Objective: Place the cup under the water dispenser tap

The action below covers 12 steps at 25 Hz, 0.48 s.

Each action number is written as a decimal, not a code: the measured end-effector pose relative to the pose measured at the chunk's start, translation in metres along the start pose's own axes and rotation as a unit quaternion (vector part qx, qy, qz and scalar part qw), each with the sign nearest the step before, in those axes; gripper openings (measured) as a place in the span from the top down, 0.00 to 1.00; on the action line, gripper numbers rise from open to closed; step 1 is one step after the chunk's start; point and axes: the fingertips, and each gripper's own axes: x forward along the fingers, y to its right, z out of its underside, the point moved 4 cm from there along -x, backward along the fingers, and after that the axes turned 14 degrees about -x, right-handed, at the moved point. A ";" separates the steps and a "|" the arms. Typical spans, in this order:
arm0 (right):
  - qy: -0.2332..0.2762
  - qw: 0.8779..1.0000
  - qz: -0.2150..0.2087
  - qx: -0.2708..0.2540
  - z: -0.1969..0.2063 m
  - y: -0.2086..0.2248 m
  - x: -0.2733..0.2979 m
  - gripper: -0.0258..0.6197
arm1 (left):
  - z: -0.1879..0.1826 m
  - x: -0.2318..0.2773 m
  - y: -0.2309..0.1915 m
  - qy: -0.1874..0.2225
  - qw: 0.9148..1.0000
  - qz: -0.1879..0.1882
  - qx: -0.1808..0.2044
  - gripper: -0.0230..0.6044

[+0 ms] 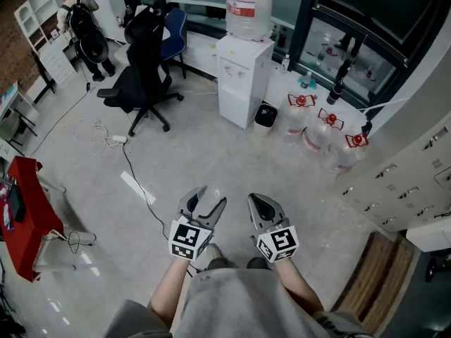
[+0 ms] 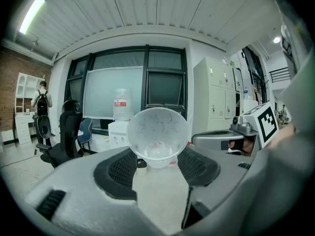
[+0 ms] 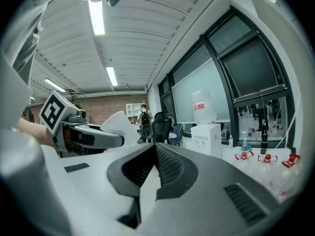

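While both grippers are held low in front of the person above the grey floor (image 1: 197, 146), a clear plastic cup (image 2: 157, 134) is gripped between the jaws of the left gripper (image 2: 159, 162). The jaws are spread wide around the cup's narrower end, and the cup's open mouth is turned toward that gripper's camera. The right gripper (image 3: 154, 149) is carried just beside the left one, with its jaws brought together and nothing between them. The white water dispenser (image 1: 243, 76), topped by a large bottle (image 1: 248, 5), is seen well ahead across the floor, against dark-framed windows. The cup is thus kept well apart from the dispenser's taps. A black office chair (image 1: 144, 76) is placed left of the dispenser. Spare water bottles (image 1: 318, 138) with red handles are set on the floor to its right.
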 end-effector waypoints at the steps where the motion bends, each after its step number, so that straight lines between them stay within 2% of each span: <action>1: -0.001 1.000 0.001 -0.003 -0.002 -0.007 0.006 0.95 | -0.002 -0.004 -0.007 0.003 1.000 0.002 0.002 0.56; 6: 0.006 1.000 0.003 -0.020 -0.012 -0.032 0.041 0.95 | -0.012 -0.016 -0.040 0.016 1.000 0.010 0.018 0.55; 12: 0.001 1.000 0.006 -0.021 -0.014 -0.052 0.062 0.95 | -0.015 -0.027 -0.066 0.003 1.000 0.009 0.021 0.55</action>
